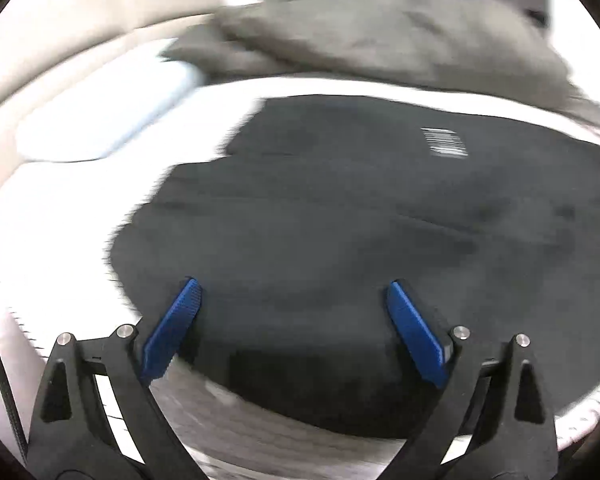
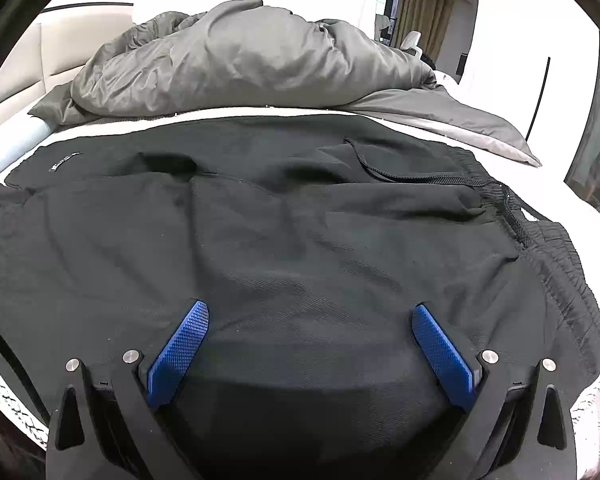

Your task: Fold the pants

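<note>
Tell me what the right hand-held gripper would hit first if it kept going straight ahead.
Probably the black pants: the right hand-held gripper points down at them, open and empty. Depth is unclear.

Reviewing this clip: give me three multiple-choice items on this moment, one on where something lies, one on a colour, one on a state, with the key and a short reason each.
1. Where does the grey duvet lie relative to the black pants?
A. Bunched on the bed beyond them
B. Spread under them
C. On the floor

2. What colour are the pads on the right gripper?
A. Red
B. Blue
C. White

3. How do the left gripper jaws stand?
A. Shut on the drawstring
B. Shut on the duvet
C. Open, gripping nothing

Key: 1 A, the duvet is heaped past the pants' far edge. 2 B, both textured pads are blue. 3 C, the pads stand wide apart with only flat cloth showing between them.
</note>
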Available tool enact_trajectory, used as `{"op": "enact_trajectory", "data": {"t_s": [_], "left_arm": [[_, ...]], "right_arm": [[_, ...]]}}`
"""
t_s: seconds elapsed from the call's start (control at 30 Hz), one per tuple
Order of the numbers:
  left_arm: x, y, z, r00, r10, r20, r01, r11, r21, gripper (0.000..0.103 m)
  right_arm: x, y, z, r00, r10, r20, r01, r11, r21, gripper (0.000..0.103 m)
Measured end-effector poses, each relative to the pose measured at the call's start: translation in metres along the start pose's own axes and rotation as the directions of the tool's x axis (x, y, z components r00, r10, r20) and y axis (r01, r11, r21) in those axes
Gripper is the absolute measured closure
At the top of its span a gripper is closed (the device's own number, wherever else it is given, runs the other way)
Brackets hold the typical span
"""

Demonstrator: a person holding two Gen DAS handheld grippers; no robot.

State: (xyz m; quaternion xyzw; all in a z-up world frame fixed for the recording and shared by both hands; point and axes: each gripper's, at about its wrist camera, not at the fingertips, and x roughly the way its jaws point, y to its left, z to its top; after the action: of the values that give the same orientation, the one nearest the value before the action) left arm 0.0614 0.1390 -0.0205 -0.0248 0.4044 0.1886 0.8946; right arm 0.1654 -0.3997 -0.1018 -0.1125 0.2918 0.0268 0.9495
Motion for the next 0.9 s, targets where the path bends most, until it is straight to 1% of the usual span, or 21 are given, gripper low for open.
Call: {"op": "enact_trajectory", "data": {"t_s": [0.03,0.07,0.1,0.17,0.2,0.27,0.33,0.37,0.43,0.47,0.53,0.57,0.63,0.7,0.77,0.8,0.83,0.87,0.9], "left_arm": [[0.003,0.011,0.004,1.0,-0.008,-0.006,0.007,1.0,-0.024,0.009],[0.003,0.018,0.008,0.999,-0.04,-0.004,0.04,0.999,-0.033,0.009],[0.003,0.02,0.011,0.999,-0.053,0.001,0.053,0.998,-0.024,0.009],[0.003,0.018,0.025,0.998,-0.06,0.014,0.059,0.997,0.057,0.009],[0.005,0.019,0.032,0.998,-0.053,0.017,0.051,0.995,0.087,0.009],[0.015,0.034,0.046,0.999,-0.038,0.002,0.038,0.997,0.063,0.009],[0.027,0.053,0.058,0.998,-0.045,-0.033,0.045,0.999,0.016,0.009],[0.031,0.059,0.061,0.998,-0.041,-0.045,0.041,0.999,0.008,0.009],[0.047,0.069,0.066,0.995,-0.058,-0.079,0.059,0.998,0.005,0.009],[0.057,0.078,0.066,0.989,-0.09,-0.114,0.09,0.996,-0.012,0.008],[0.083,0.087,0.063,0.96,-0.179,-0.216,0.168,0.984,-0.067,0.008],[0.093,0.09,0.062,0.956,-0.196,-0.219,0.181,0.98,-0.086,0.008],[0.095,0.095,0.061,0.962,-0.208,-0.175,0.193,0.976,-0.099,0.018],[0.092,0.099,0.064,0.965,-0.219,-0.141,0.205,0.972,-0.111,0.052],[0.084,0.103,0.063,0.956,-0.273,-0.109,0.256,0.956,-0.146,0.069],[0.076,0.104,0.062,0.959,-0.269,-0.083,0.256,0.956,-0.14,0.071],[0.067,0.104,0.062,0.963,-0.267,-0.033,0.261,0.958,-0.118,0.072],[0.06,0.105,0.063,0.963,-0.27,0.008,0.269,0.959,-0.092,0.073],[0.057,0.107,0.063,0.963,-0.269,0.02,0.27,0.959,-0.086,0.073]], "right_arm": [[0.0,0.0,0.0,1.0,0.0,0.0,0.0,1.0,0.0,0.001],[0.0,0.0,0.0,1.0,-0.002,0.0,0.002,1.0,0.001,0.001],[0.0,0.001,0.0,1.0,-0.002,0.0,0.002,1.0,0.002,0.001],[0.0,0.0,0.0,1.0,-0.001,0.001,0.001,1.0,0.003,0.001],[0.0,0.0,0.0,1.0,-0.001,0.001,0.001,1.0,0.004,0.001],[0.0,0.0,0.0,1.0,-0.001,0.001,0.001,1.0,0.003,0.001],[0.001,0.0,0.0,1.0,-0.001,0.002,0.001,1.0,0.003,0.001],[0.001,0.0,0.0,1.0,-0.001,0.003,0.001,1.0,0.003,0.001],[0.001,0.0,0.0,1.0,-0.002,0.002,0.002,1.0,0.003,0.001],[0.001,0.0,0.0,1.0,-0.001,0.003,0.001,1.0,0.003,0.001],[0.001,0.001,0.0,1.0,-0.002,0.002,0.002,1.0,0.002,0.001],[0.001,0.0,0.0,1.0,-0.002,0.002,0.002,1.0,0.001,0.001],[0.001,0.001,0.0,1.0,-0.003,0.002,0.003,1.0,-0.001,0.001],[0.001,0.0,0.001,1.0,-0.004,0.001,0.004,1.0,-0.003,0.0],[0.001,0.001,0.001,1.0,-0.007,0.001,0.007,1.0,-0.006,0.0],[0.002,0.001,0.002,1.0,-0.009,0.001,0.009,1.0,-0.009,0.0],[0.002,0.002,0.002,1.0,-0.011,0.003,0.011,1.0,-0.012,0.0],[0.002,0.003,0.002,1.0,-0.013,0.004,0.013,1.0,-0.015,0.0],[0.002,0.003,0.002,1.0,-0.013,0.005,0.013,1.0,-0.016,0.0]]}}
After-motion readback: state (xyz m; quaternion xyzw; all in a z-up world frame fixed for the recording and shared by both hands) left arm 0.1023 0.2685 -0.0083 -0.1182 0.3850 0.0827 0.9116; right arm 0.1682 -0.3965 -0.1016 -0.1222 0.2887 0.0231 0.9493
